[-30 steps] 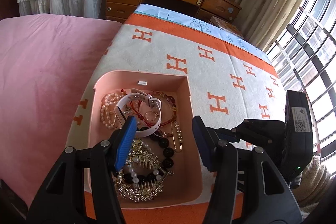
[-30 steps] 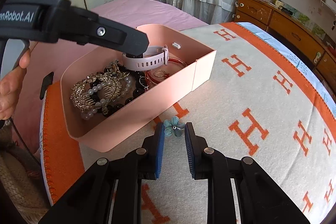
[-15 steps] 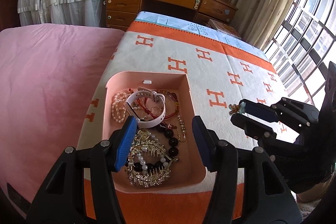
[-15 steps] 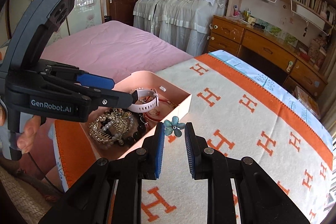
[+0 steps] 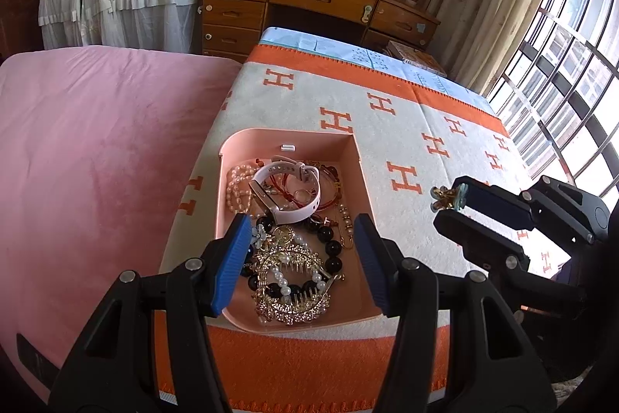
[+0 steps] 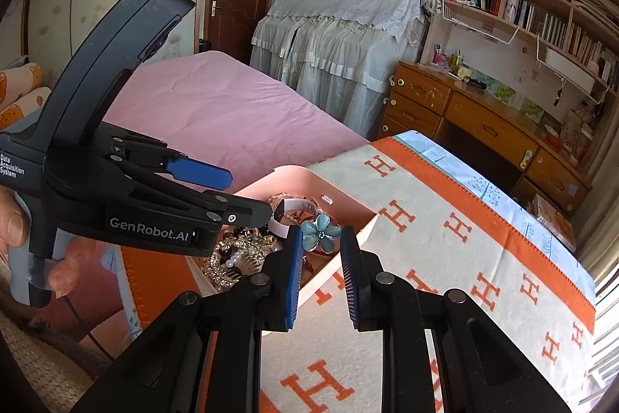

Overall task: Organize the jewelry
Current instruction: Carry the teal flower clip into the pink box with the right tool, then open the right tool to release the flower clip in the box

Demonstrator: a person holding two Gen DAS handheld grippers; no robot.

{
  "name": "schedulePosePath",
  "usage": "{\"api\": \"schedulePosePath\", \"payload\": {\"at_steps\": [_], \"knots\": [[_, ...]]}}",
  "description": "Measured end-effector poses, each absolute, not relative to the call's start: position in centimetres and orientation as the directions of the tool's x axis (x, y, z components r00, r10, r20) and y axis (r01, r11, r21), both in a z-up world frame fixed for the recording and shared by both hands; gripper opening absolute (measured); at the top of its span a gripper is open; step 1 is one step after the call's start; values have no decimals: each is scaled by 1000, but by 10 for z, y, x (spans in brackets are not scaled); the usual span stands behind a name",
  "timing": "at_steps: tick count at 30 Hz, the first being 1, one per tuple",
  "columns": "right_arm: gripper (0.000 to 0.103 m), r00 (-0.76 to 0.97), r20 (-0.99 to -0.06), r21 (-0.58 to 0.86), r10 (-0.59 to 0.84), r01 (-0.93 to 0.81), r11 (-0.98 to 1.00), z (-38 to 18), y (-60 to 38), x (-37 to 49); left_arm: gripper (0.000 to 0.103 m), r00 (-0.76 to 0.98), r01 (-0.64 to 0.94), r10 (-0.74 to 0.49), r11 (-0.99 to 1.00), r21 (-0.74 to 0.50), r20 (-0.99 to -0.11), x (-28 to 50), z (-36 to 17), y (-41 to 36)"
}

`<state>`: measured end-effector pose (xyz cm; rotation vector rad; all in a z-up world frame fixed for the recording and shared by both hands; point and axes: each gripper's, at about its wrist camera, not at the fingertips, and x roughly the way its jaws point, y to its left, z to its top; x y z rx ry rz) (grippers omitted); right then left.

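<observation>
The right gripper (image 6: 320, 250) pinches a small blue enamel flower brooch (image 6: 321, 232) at its fingertips, seemingly above the blanket just off the right edge of the pink rectangular plastic tray (image 5: 365, 180), while the left gripper (image 5: 301, 258) hovers wide open and empty over the tray's near end.
</observation>
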<state>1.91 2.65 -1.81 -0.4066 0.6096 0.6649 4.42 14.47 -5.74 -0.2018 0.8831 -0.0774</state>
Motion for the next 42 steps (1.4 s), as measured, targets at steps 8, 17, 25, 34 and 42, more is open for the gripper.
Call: {"api": "schedulePosePath", "payload": {"at_steps": [8,17,25,34,42], "knots": [[20,641,-644,-168,418,-651,740,-18,36,20,52,616,-16,-152,979,-205,-773,45,-66,146],[20,622,-679,-141,390,-631,763,-27,49,43,52,604,-26,-156,976,-214,-782,50,-77,152],[20,598,-714,-120,363,-616,779,-41,60,64,52,594,-46,-155,973,-226,-790,55,-87,162],[20,550,-755,-60,356,-600,798,-58,68,90,52,599,-40,-166,971,-237,-784,57,-92,169],[27,484,-785,19,386,-604,797,-70,72,109,52,598,-48,-167,969,-242,-784,58,-93,171]]}}
